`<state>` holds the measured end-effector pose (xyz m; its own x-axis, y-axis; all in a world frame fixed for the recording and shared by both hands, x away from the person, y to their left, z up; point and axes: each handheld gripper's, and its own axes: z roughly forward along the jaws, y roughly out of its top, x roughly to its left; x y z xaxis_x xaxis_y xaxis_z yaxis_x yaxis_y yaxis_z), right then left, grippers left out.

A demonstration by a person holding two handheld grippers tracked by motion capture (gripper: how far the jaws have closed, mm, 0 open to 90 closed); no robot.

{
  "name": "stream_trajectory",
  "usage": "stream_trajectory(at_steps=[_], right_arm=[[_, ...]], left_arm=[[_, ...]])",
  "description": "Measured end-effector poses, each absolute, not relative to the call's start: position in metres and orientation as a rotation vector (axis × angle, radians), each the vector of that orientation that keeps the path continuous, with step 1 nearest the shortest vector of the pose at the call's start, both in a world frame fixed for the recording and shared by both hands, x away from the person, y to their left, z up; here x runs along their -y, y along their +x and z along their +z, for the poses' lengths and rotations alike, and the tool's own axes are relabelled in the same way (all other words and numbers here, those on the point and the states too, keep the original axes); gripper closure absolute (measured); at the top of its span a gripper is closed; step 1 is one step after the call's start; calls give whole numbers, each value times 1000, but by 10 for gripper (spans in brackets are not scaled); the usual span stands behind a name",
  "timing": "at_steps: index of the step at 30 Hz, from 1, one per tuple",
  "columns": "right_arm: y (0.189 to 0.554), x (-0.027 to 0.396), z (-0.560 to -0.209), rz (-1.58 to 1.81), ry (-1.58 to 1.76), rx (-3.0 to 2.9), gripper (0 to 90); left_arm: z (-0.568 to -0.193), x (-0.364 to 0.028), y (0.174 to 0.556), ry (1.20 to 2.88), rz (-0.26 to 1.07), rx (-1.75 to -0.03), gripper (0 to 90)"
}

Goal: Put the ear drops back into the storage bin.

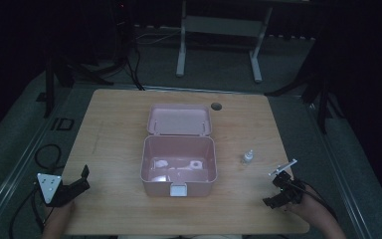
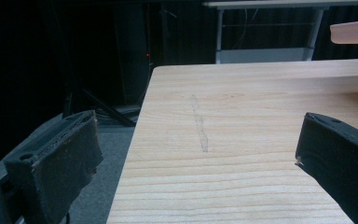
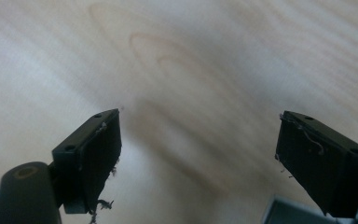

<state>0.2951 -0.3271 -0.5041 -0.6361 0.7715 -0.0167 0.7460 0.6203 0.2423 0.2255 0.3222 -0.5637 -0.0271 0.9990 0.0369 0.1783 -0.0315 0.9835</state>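
Nearest to me, at the tabletop's front left corner, my left gripper [image 1: 72,185] hangs over the edge with its jaws spread wide and nothing between them; in the left gripper view they frame bare wood and a faint grey streak [image 2: 199,123] on the tabletop [image 2: 242,140]. Moving right, the pink box [image 1: 178,167] sits in the middle of the tabletop, its lid [image 1: 179,120] thrown back toward the far edge, a white latch [image 1: 178,189] on its front wall and a few pale items inside that I cannot make out. Right of the box stands a small bottle [image 1: 247,157], apart from it. At the front right corner my right gripper [image 1: 282,191] is also wide open and empty, close over the wood.
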Motion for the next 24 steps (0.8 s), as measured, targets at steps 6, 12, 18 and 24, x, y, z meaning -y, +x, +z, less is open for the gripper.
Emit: stream_trajectory(at_steps=[6, 12, 18, 24], right_arm=[[301, 323, -498, 169, 1277, -2840, 153], [310, 316, -496, 31, 1267, -2932, 150], [316, 312, -491, 77, 1188, -2936, 141], [327, 309, -490, 54, 1161, -2945, 129]], left_arm=[[-564, -322, 225, 1353, 1167, -1345, 3], [-564, -322, 225, 1353, 1165, -1345, 3], [-564, -322, 225, 1352, 1164, -1344, 3], [-564, -322, 225, 1353, 1164, -1344, 3]])
